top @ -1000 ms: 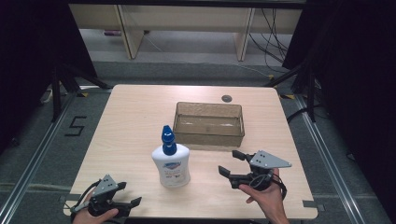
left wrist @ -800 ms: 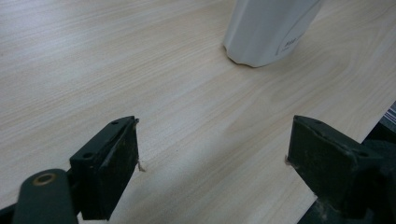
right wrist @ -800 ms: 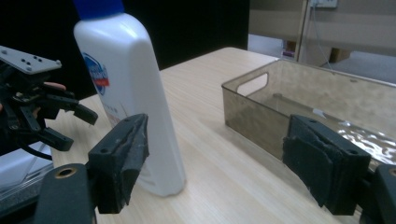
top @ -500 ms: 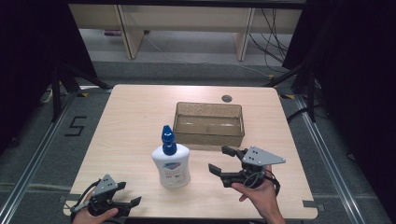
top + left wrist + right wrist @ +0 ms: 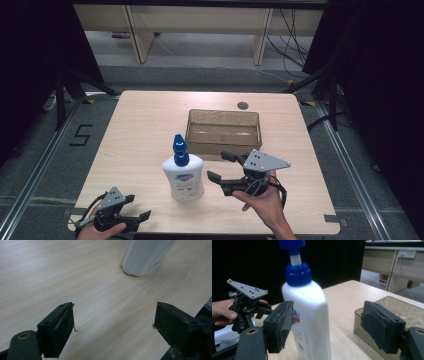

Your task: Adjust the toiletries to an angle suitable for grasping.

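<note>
Your right gripper [image 5: 216, 166] has just been narrowing but isn't gripping the lotion bottle [image 5: 183, 175], upright mid-table. Clip it off-centre and it'll topple. Left gripper [image 5: 137, 207] rests open.

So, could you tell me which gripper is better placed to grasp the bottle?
Right: the right gripper is level with the bottle, jaws open towards it. The left gripper sits low at the table's near edge.
</note>
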The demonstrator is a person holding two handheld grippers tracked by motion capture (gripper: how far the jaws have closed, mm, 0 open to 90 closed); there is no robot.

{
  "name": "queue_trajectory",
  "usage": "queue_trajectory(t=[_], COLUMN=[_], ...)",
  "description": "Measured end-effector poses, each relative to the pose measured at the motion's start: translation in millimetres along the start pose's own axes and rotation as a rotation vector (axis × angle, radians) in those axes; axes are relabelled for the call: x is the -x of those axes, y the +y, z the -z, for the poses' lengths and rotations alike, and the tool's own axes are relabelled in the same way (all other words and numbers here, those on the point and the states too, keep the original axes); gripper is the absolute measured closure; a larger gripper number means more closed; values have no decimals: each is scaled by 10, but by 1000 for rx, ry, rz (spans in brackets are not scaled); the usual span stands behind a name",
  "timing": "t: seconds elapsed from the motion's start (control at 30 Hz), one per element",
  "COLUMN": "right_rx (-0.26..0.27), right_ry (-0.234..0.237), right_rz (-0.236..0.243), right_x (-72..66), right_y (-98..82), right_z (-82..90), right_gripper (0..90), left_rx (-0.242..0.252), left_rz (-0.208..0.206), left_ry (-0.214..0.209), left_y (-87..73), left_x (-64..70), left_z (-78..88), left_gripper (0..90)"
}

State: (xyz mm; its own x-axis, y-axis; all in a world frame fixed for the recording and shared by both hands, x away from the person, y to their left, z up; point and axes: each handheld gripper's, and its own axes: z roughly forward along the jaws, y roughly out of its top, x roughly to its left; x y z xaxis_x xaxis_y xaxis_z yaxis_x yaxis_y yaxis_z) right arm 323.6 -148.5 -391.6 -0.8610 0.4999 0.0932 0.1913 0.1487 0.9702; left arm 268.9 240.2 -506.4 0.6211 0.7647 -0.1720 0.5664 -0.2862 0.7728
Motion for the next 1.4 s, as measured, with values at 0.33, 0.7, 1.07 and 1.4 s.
queue_trajectory(t=[0.33,0.7,1.07,1.4], right_rx=[24,38,50,40], right_ry=[45,93,103,121], right_rz=[31,59,86,70], right_x=[-84,-184,-210,-222], right_y=[145,298,380,393], right_z=[-186,-392,-555,-680], right_gripper=[301,359,393,418], left_rx=[11,15,16,11], left_rz=[9,10,10,7], left_ry=[-3,-4,-5,-5], left_y=[-1,-1,0,-1], left_x=[10,11,11,8], left_z=[-6,-6,-4,-3], left_gripper=[157,157,157,157])
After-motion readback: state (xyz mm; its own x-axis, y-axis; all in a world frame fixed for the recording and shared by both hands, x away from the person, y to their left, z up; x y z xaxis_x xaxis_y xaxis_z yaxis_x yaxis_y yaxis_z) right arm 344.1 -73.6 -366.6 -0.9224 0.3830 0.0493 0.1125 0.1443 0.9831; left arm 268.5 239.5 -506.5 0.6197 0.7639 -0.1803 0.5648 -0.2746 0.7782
